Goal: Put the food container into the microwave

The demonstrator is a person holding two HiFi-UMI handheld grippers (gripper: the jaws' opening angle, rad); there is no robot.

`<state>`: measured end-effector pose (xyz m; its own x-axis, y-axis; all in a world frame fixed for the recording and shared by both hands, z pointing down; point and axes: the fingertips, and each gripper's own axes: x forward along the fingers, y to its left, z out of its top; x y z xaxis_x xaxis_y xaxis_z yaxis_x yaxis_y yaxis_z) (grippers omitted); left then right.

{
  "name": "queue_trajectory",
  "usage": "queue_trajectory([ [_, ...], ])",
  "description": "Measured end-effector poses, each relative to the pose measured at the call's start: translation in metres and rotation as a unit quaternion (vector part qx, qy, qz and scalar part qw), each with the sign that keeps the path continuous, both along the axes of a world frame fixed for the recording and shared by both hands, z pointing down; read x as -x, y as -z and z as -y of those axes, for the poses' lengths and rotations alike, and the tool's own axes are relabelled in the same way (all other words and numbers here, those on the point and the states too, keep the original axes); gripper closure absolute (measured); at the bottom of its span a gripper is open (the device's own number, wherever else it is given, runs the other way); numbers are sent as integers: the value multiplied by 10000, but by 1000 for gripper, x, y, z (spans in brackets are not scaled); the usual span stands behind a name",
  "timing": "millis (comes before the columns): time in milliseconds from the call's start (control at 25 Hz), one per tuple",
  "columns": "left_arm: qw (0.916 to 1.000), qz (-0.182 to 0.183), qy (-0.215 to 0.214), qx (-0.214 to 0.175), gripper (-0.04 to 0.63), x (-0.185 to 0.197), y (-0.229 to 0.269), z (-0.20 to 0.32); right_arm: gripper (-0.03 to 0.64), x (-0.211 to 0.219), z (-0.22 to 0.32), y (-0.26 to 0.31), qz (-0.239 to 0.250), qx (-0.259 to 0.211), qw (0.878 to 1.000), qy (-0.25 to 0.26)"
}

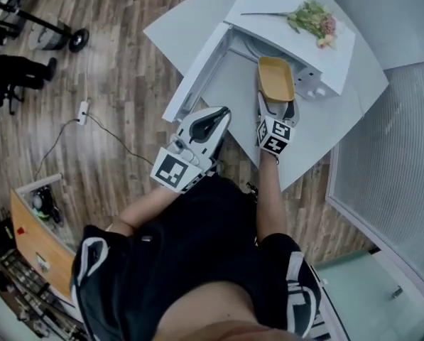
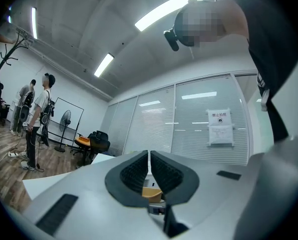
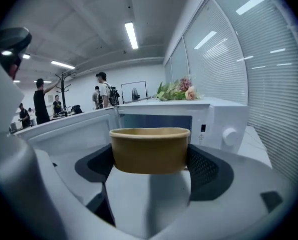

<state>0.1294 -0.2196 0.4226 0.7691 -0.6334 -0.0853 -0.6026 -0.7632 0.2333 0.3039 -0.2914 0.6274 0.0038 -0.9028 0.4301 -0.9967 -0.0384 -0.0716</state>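
A tan open-topped food container is held level in front of the white microwave, at the mouth of its cavity. My right gripper is shut on the container's near end. In the right gripper view the food container sits between the dark pads, with the microwave straight ahead. The microwave door hangs open to the left. My left gripper is shut and holds nothing, near the door's lower edge; in its own view the left gripper points up towards the blinds.
A bunch of flowers lies on top of the microwave, which stands on a white table. A glass wall with blinds runs along the right. A power strip and cable lie on the wood floor. People stand far off.
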Motion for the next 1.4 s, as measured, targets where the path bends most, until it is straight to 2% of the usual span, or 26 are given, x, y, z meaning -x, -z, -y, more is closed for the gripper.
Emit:
queue_trajectory([
  [320, 9999, 5, -43, 151, 561, -16, -17, 55, 141, -20, 101, -66, -135, 358, 9992, -108],
  [680, 9993, 10, -12, 364, 561, -22, -40, 94, 141, -37, 165, -118, -212, 711, 9970, -237],
  [1080, 9984, 23, 33, 559, 561, -20, -56, 106, 141, -41, 200, -150, -218, 1027, 9942, -228],
  [1400, 9987, 42, 25, 516, 561, -13, -47, 96, 133, -39, 185, -140, -160, 999, 9946, -208],
])
